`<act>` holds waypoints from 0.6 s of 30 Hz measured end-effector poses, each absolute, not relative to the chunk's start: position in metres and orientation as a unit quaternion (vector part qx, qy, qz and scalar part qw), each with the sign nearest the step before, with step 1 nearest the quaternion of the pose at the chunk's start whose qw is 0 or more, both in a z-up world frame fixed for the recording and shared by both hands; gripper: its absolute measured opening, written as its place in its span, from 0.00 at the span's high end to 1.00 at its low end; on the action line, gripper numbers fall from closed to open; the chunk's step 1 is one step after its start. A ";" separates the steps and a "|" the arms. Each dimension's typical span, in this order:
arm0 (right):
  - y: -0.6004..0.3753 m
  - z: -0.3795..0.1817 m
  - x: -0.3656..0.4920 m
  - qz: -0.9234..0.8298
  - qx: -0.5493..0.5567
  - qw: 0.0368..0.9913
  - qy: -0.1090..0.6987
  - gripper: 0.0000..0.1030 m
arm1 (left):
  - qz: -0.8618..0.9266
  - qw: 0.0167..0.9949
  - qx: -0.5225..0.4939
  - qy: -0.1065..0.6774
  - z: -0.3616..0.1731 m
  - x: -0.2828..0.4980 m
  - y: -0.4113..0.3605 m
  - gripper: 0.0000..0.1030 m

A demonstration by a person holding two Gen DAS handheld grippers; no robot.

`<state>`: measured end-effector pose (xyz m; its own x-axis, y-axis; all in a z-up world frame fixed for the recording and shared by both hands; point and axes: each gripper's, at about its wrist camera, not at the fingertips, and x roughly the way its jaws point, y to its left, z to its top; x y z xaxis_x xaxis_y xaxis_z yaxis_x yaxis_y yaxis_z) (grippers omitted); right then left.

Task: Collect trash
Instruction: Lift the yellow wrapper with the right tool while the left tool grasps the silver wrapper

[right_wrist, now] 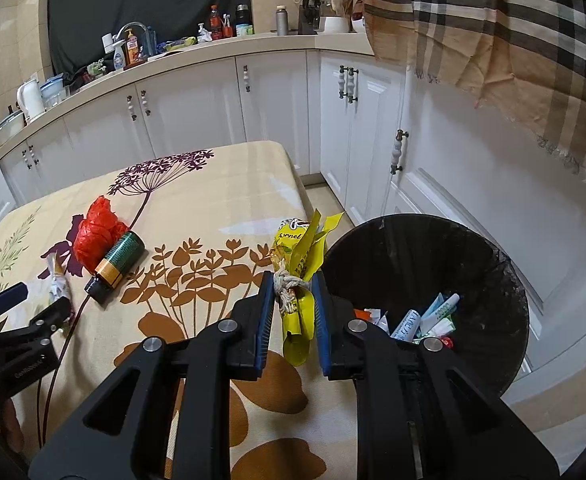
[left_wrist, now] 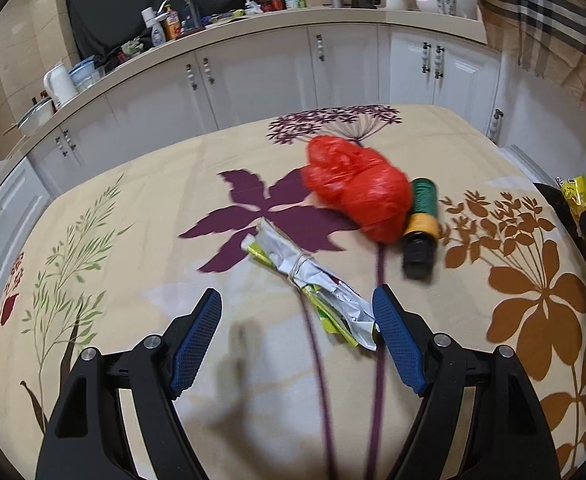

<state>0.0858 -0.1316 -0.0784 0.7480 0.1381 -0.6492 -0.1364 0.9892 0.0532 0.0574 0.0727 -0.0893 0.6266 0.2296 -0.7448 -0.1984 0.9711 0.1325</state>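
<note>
Two grippers: left gripper (left_wrist: 297, 312), jaws spread, silver wrapper (left_wrist: 313, 284) motion-blurred; right gripper (right_wrist: 293, 300) pinching yellow wrapper (right_wrist: 299, 276).

Cream desk cloth (left_wrist: 153, 208) printed with purple, brown and green plants; crumpled red plastic bag (left_wrist: 357, 188); green-and-yellow labelled dark bottle (left_wrist: 421, 224); silver-and-green foil wrapper (left_wrist: 313, 284); yellow snack wrapper (right_wrist: 299, 280); black round bin (right_wrist: 433, 264); tan plaid hanging cloth (right_wrist: 505, 28).

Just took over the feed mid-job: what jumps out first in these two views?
The right gripper is shut on a yellow wrapper tied with string, right beside the black bin. On the flowered tablecloth, a red plastic bag lies against a green bottle. The open left gripper hovers at a silver wrapper.
</note>
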 end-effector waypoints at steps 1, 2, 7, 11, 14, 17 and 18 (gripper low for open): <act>-0.131 -0.078 0.086 0.074 0.001 0.935 0.347 0.82 | 0.121 0.902 0.018 0.415 -0.088 0.056 0.075 0.27; -0.130 -0.078 0.086 0.075 0.001 0.935 0.347 0.82 | 0.124 0.902 0.017 0.414 -0.087 0.054 0.077 0.27; -0.125 -0.077 0.085 0.078 -0.002 0.934 0.348 0.82 | 0.129 0.903 0.008 0.411 -0.087 0.049 0.086 0.27; -0.123 -0.076 0.084 0.080 -0.006 0.934 0.347 0.82 | 0.127 0.902 -0.003 0.412 -0.085 0.041 0.096 0.27; -0.121 -0.075 0.084 0.082 -0.006 0.935 0.346 0.82 | 0.133 0.902 -0.006 0.410 -0.081 0.034 0.101 0.27; -0.119 -0.075 0.084 0.085 -0.006 0.934 0.346 0.82 | 0.140 0.902 -0.008 0.409 -0.080 0.030 0.107 0.27; -0.118 -0.075 0.084 0.085 -0.006 0.934 0.346 0.82 | 0.143 0.901 -0.013 0.410 -0.079 0.030 0.109 0.27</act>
